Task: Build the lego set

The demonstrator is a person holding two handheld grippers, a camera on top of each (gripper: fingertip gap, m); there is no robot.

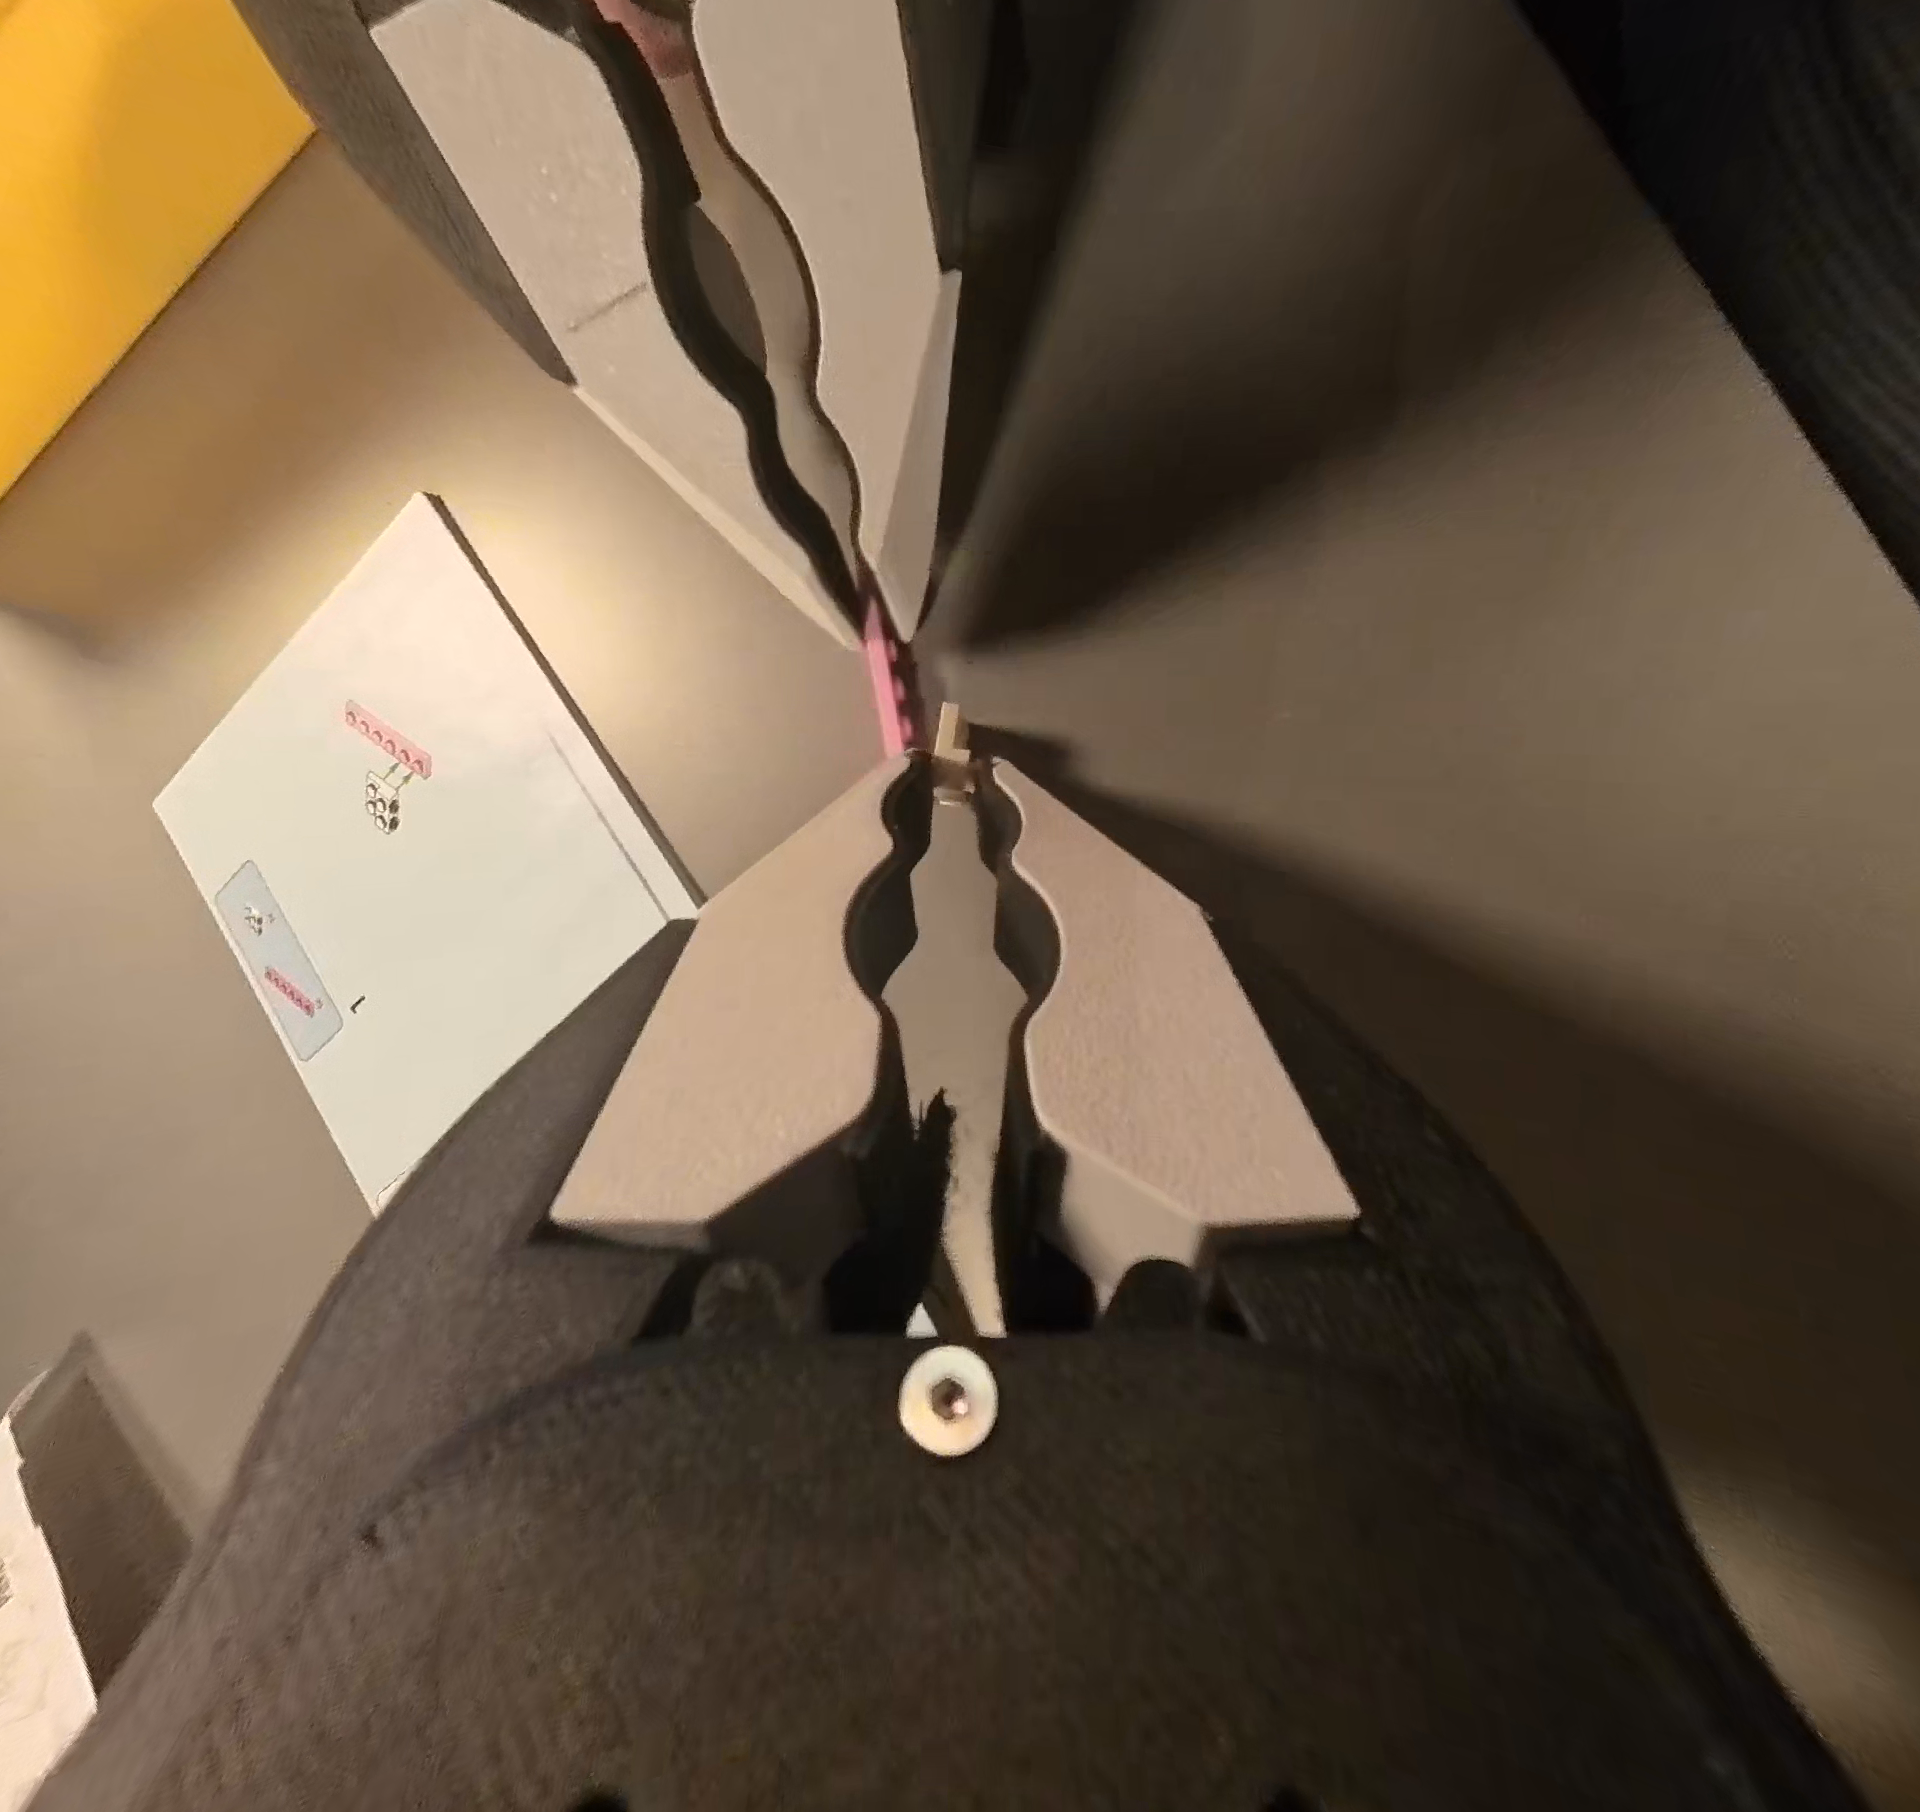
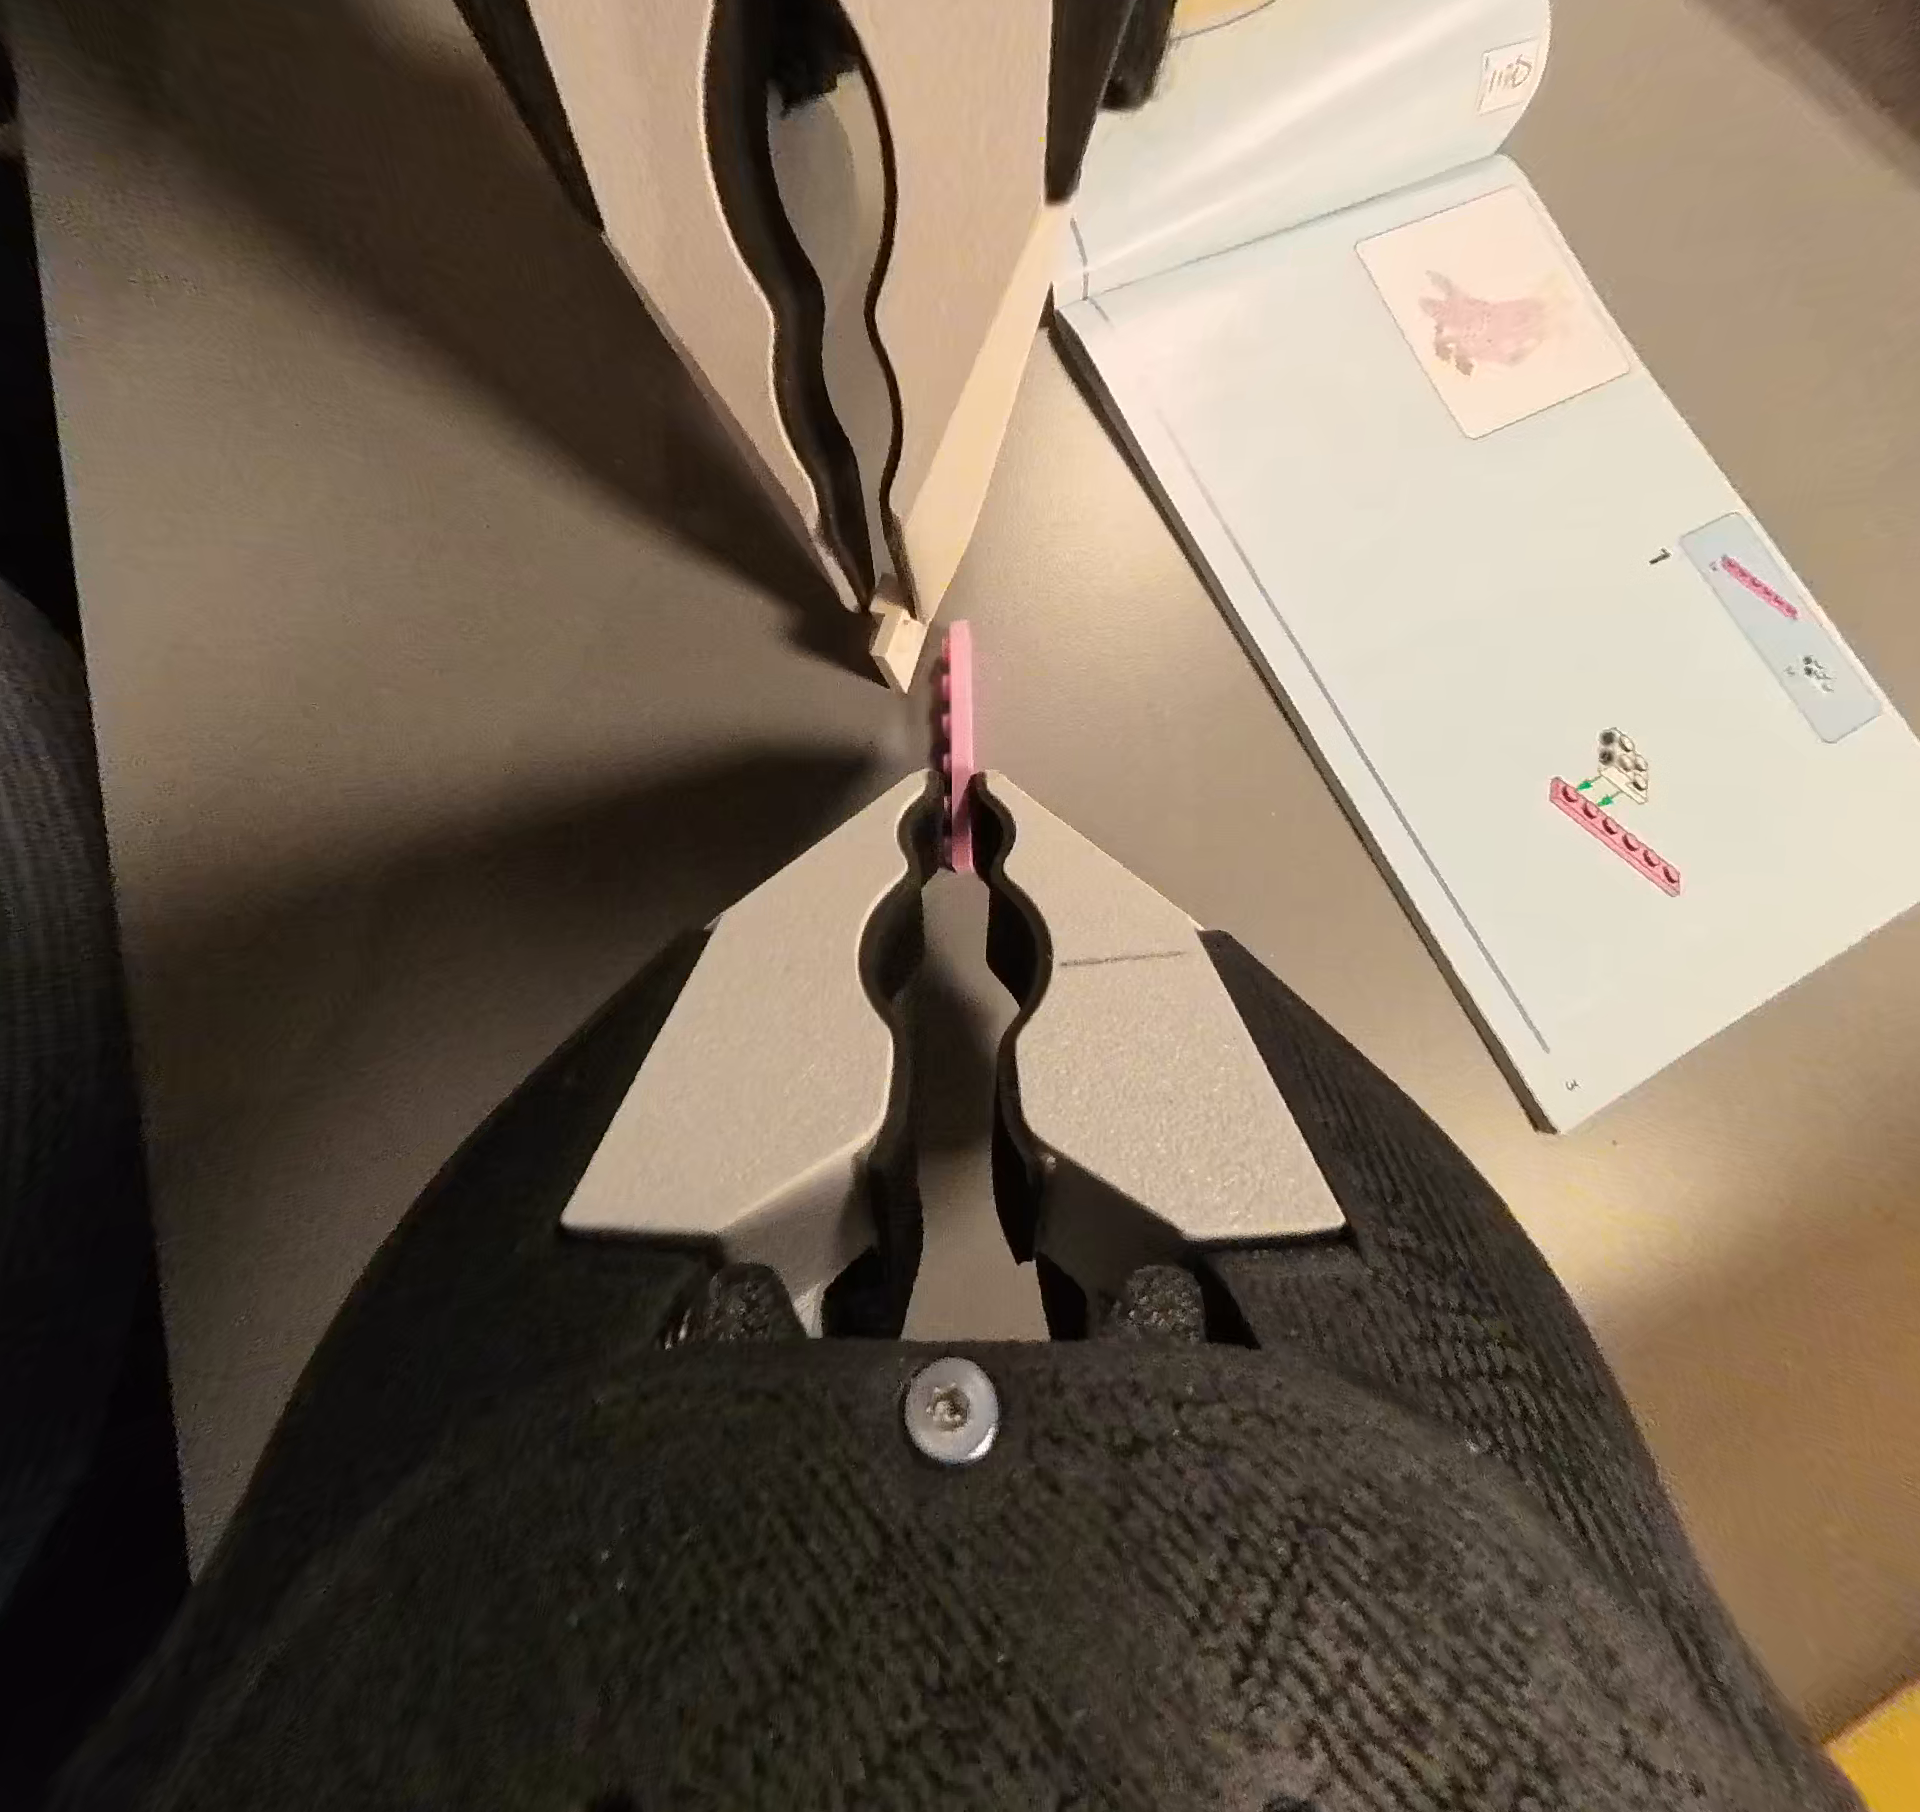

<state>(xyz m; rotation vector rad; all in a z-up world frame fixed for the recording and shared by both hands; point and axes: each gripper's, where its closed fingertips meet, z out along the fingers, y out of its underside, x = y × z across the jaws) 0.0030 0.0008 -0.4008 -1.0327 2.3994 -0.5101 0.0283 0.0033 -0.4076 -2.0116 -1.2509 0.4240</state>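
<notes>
The left gripper (image 1: 951,775) has its fingers nearly closed on a small cream brick (image 1: 951,760), pinched at the very tips with most of the piece standing proud of them. The right gripper (image 2: 961,806) has its fingers almost together on one end of a thin pink plate (image 2: 961,713), studs along one face, the free end reaching out toward the other gripper. Both pieces hang in the air above the table (image 2: 416,412), well in from its edges; the two tips face each other and the brick sits just beside the plate's far end, whether touching or a hair apart I cannot tell.

Both pieces look like hard moulded plastic: very light, stiff, smooth-sided and likely slippery under the pads. The plate is long and thin, so held by one end it can probably pivot or lever out of the grip if pushed sideways at the far end; a hold nearer the spot being pressed would resist that better. The brick is tiny, gripped on two flat faces, and could likely twist or pop free under an off-axis push. Neither seems fragile.

An open booklet (image 2: 1455,619) lies flat on the table, off to the side of the grippers, showing drawings of a pink strip and a pale block. A yellow surface (image 1: 104,152) borders the table beyond it.
</notes>
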